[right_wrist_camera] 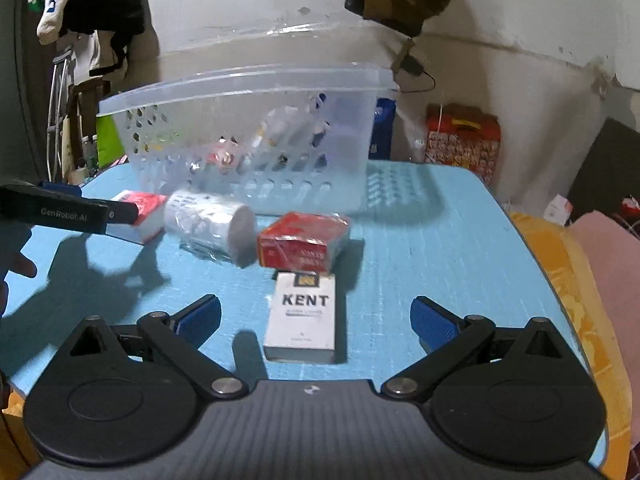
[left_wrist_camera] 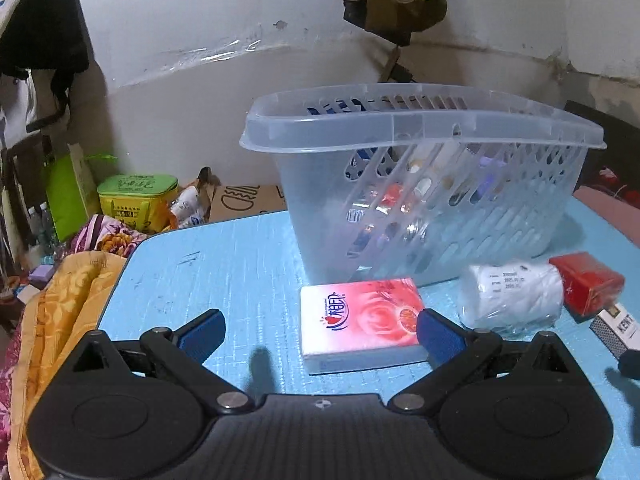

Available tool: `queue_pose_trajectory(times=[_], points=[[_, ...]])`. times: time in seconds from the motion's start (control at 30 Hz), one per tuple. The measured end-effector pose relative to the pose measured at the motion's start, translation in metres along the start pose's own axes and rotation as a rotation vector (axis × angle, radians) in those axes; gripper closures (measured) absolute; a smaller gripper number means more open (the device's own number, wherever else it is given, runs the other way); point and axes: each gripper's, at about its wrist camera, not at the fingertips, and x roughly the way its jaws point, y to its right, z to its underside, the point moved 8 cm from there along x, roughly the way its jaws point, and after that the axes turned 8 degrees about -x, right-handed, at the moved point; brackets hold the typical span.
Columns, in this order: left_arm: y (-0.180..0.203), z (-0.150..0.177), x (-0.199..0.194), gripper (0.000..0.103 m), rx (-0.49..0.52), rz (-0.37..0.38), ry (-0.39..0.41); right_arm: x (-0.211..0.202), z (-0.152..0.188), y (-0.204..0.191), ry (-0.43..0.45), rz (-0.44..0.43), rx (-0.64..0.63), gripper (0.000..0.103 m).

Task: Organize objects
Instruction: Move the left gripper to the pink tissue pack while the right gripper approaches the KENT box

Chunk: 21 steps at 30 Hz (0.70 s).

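A clear slotted plastic basket point(left_wrist_camera: 420, 128) point(right_wrist_camera: 248, 92) stands at the back of the blue table and holds several small items. In front of it lie a pink tissue pack point(left_wrist_camera: 360, 316) point(right_wrist_camera: 140, 216), a white wrapped roll point(left_wrist_camera: 512, 292) point(right_wrist_camera: 212, 224), a red box point(left_wrist_camera: 588, 284) point(right_wrist_camera: 304, 240) and a white KENT pack point(left_wrist_camera: 618, 330) point(right_wrist_camera: 302, 316). My left gripper point(left_wrist_camera: 320, 336) is open, low over the table, its right finger at the tissue pack's right end. My right gripper point(right_wrist_camera: 316, 320) is open with the KENT pack between its fingers. The left gripper also shows in the right wrist view point(right_wrist_camera: 68, 208).
The blue table point(left_wrist_camera: 224, 272) point(right_wrist_camera: 440, 264) has an orange cloth point(left_wrist_camera: 60, 304) off its left edge and orange bedding point(right_wrist_camera: 568, 264) off its right. Bags and boxes point(left_wrist_camera: 136, 200) sit on the floor by the white wall; a red gift box point(right_wrist_camera: 464, 140) stands behind the table.
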Motion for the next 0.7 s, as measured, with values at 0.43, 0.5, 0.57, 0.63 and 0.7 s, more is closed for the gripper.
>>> queue_pose_trajectory(times=[0.43, 0.5, 0.57, 0.63, 0.7], points=[[0.018, 0.001, -0.002, 0.0, 0.027, -0.002, 0.027, 0.007, 0.012, -0.006, -0.013, 0.02, -0.01, 0.0], [0.022, 0.003, -0.001, 0.0, 0.031, -0.005, 0.02, 0.008, 0.011, -0.007, -0.009, 0.026, -0.009, 0.0], [0.027, 0.006, 0.003, 0.0, 0.047, -0.016, 0.001, 0.01, 0.01, -0.006, -0.002, 0.027, -0.003, 0.0], [0.028, 0.009, 0.009, 0.0, 0.061, -0.042, -0.02, 0.012, 0.009, -0.006, 0.007, 0.035, 0.002, 0.0], [0.029, 0.013, 0.013, 0.0, 0.054, -0.05, -0.041, 0.012, 0.009, -0.007, 0.016, 0.046, 0.006, 0.0]])
